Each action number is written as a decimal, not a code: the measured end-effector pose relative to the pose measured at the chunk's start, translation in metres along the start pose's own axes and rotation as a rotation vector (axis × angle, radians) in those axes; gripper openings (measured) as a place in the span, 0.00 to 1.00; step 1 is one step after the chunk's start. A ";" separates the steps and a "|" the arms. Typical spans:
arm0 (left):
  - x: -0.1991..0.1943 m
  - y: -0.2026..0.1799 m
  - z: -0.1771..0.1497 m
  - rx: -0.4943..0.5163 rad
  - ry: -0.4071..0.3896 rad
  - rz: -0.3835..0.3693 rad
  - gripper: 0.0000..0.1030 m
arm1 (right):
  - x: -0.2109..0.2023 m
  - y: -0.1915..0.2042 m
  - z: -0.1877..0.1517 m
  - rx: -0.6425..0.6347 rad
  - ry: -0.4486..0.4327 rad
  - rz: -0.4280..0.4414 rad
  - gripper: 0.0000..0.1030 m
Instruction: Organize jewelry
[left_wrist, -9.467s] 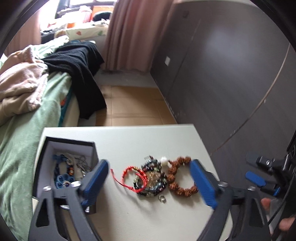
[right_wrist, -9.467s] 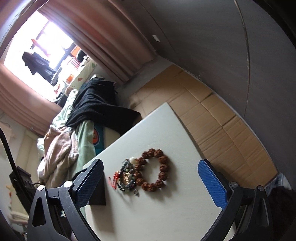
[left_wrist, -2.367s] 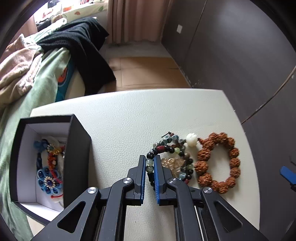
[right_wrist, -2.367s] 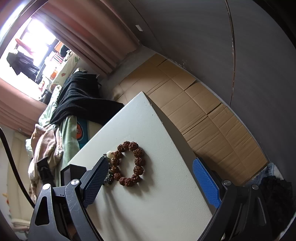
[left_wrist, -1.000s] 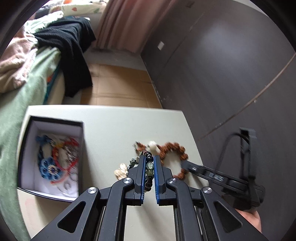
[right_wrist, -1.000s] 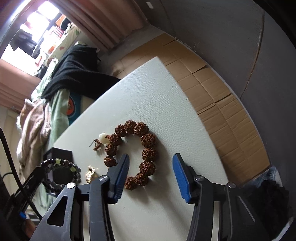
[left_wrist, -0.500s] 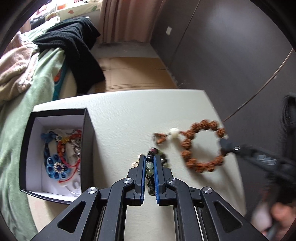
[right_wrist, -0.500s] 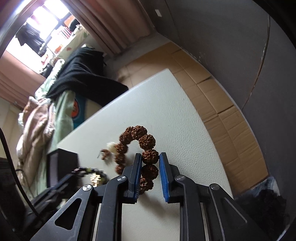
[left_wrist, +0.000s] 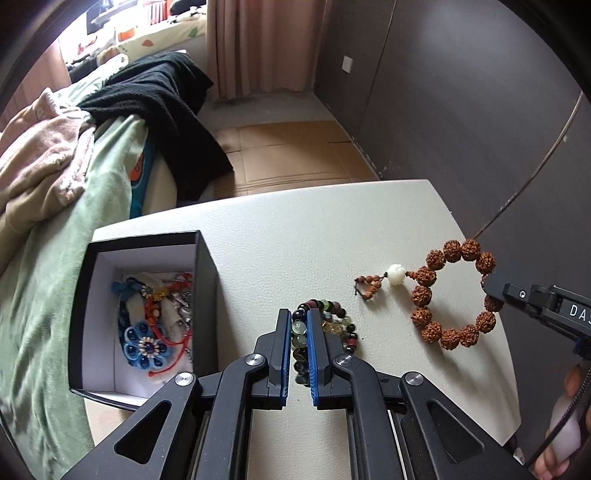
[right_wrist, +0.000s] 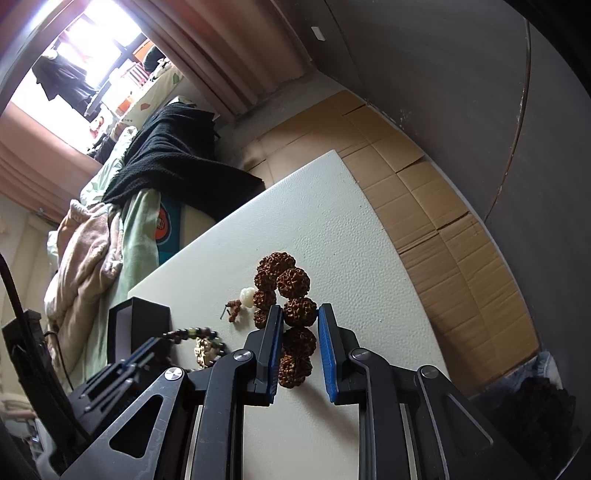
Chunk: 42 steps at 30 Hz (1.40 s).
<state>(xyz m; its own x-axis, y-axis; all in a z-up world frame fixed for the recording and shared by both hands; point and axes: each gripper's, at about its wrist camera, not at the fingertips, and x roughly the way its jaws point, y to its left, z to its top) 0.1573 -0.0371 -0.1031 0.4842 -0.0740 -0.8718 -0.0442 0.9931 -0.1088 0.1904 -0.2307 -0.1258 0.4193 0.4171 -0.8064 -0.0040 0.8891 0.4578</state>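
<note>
My left gripper (left_wrist: 298, 321) is shut on a dark multicoloured bead bracelet (left_wrist: 334, 321), low over the white table (left_wrist: 295, 251), just right of the black jewelry box (left_wrist: 147, 317). The box is open and holds a blue flower piece and red cords. My right gripper (right_wrist: 300, 316) is shut on a large brown seed-bead bracelet (right_wrist: 291, 284) with a white bead; this bracelet (left_wrist: 454, 291) lies at the table's right side in the left wrist view. The box (right_wrist: 138, 325) also shows at the left in the right wrist view.
A bed with green sheet (left_wrist: 55, 258), pink blanket and black garment (left_wrist: 166, 107) lies left of the table. Cardboard covers the floor (right_wrist: 424, 206) beyond the table. A dark wall (left_wrist: 461, 110) stands at the right.
My left gripper has carried the dark bead bracelet a little closer to the box. My right gripper stays closed on the brown bracelet, which has shifted slightly right.
</note>
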 end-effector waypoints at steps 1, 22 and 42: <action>0.000 0.002 0.000 -0.013 0.010 -0.027 0.08 | -0.001 0.000 0.000 0.000 -0.001 0.001 0.20; -0.012 -0.006 -0.003 -0.038 0.067 -0.223 0.08 | -0.001 0.005 -0.002 -0.014 0.002 0.002 0.20; 0.015 -0.012 -0.010 0.020 0.117 -0.089 0.47 | -0.004 0.003 -0.003 -0.003 0.005 0.007 0.20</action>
<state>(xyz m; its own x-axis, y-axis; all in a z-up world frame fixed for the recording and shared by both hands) 0.1563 -0.0511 -0.1201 0.3807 -0.1708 -0.9088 0.0123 0.9836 -0.1797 0.1862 -0.2293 -0.1224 0.4143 0.4241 -0.8053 -0.0091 0.8867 0.4623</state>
